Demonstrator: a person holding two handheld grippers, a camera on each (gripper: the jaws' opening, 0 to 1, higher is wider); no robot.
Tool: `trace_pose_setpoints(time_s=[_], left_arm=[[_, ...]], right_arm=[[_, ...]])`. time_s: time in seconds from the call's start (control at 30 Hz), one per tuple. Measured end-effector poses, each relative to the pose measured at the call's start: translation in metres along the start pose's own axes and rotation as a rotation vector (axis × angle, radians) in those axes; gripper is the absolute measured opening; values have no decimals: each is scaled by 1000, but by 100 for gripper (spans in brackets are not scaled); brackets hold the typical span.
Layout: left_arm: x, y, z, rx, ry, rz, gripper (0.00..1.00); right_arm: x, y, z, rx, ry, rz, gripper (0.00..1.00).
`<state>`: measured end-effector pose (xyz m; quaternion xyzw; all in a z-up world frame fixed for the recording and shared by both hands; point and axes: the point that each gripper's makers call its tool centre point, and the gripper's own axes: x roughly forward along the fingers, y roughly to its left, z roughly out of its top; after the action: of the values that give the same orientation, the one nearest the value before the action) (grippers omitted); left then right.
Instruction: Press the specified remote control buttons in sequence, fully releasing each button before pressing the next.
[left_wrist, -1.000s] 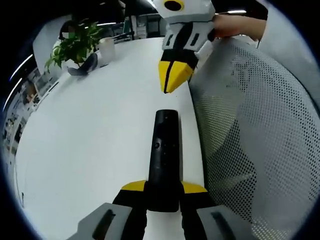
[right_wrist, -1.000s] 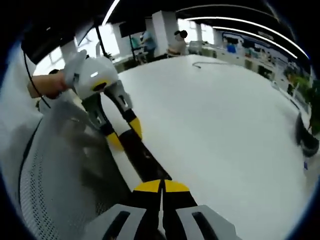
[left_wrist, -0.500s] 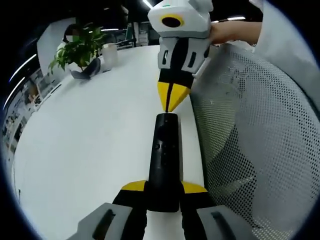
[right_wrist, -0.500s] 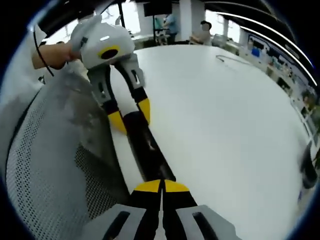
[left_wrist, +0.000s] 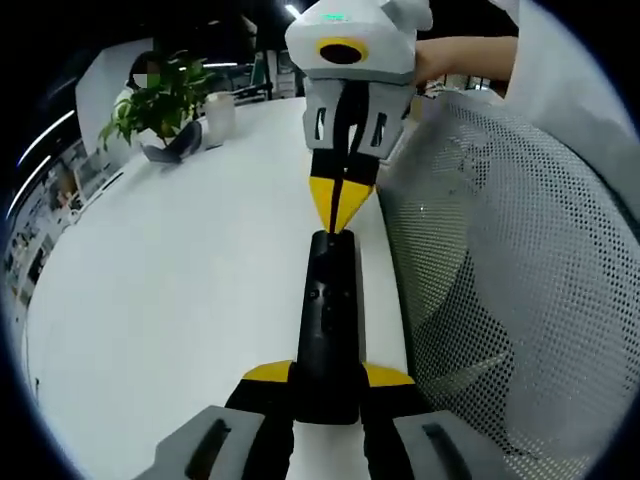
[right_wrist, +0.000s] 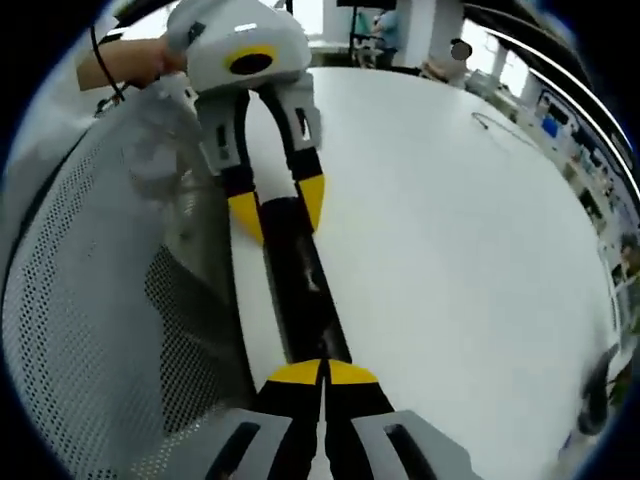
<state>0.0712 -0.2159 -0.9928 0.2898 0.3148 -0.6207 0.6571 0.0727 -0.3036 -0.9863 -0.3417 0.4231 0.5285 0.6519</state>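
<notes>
Left gripper (left_wrist: 325, 385) is clamped on the near end of the remote (left_wrist: 328, 320), which runs straight out from the jaws, hanging at the table (left_wrist: 180, 300) edge. At its far tip sits the right gripper (left_wrist: 340, 205), jaws pinched together, empty, tip on or just above the end face; contact unclear. Risk: pressing that far out levers the remote in the clamp, or the tip skids off and misses the button. Mesh chair (left_wrist: 500, 300) right of the jaws; plant (left_wrist: 150, 95) far left.

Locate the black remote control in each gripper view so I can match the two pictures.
Left gripper view: the remote control runs up the centre from the left hand-held gripper, which clamps its near end.
Right gripper view: the remote control slants up from bottom centre.
Shared landmark: the white table edge beside the mesh chair back.
</notes>
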Motion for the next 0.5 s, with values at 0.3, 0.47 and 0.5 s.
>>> trace_pose_setpoints(time_s=[0.3, 0.47, 0.5], left_arm=[[0, 0, -1, 5, 10, -4, 24], [1, -1, -1, 11, 17, -6, 24], [1, -1, -1, 12, 20, -7, 24]], right_arm=[[0, -4, 3, 142, -84, 21, 0], [-2, -4, 3, 176, -210, -21, 0], [-2, -2, 2, 168, -202, -25, 0]])
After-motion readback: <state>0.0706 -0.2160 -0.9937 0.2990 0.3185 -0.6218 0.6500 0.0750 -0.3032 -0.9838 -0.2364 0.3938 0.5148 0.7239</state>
